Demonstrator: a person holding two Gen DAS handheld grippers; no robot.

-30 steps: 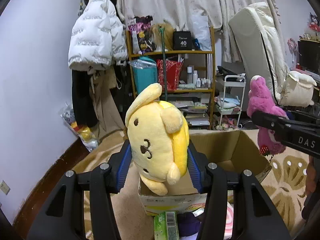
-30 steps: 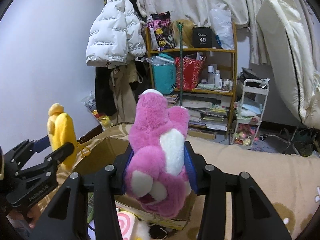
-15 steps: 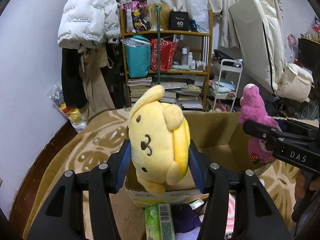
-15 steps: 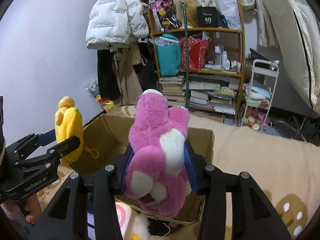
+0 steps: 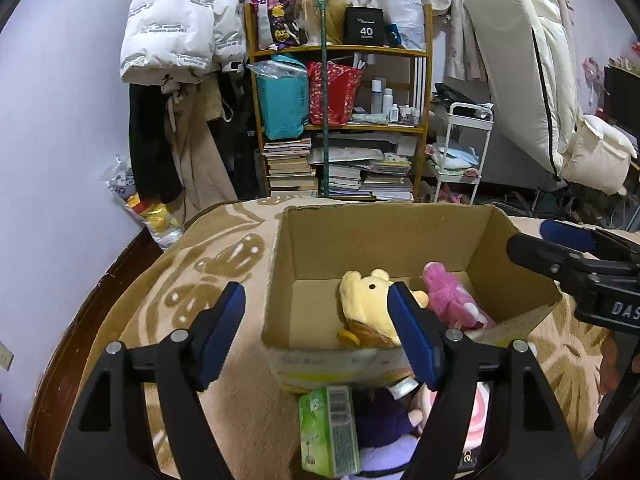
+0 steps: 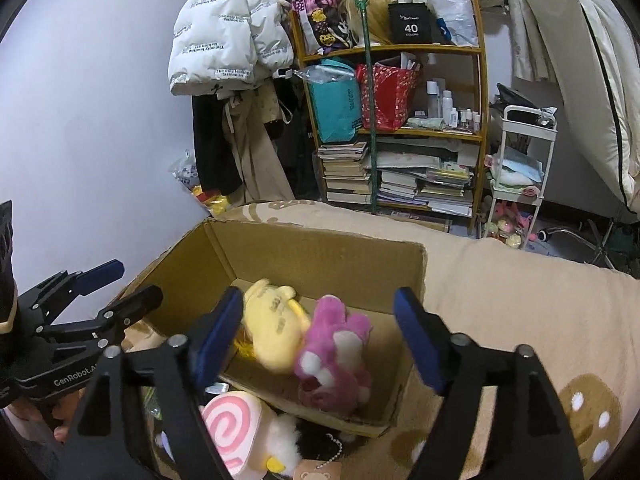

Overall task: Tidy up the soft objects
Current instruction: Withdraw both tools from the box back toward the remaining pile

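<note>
Now the yellow plush point(image 5: 370, 308) and pink plush point(image 6: 334, 354) lie side by side in the cardboard box point(image 5: 384, 236), centre frame. Both the left gripper point(image 5: 316, 330) and right gripper point(image 6: 318, 334), jaws just opened wide and empty, hang above; unsorted toys point(image 6: 236, 426) wait lower frame, nearer both.

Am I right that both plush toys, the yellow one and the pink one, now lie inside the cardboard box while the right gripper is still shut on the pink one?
Not quite: the right gripper has just been opening and is open, nothing pressed between its pads. The yellow toy and pink toy do both lie in the box, as the right wrist view shows.
</note>
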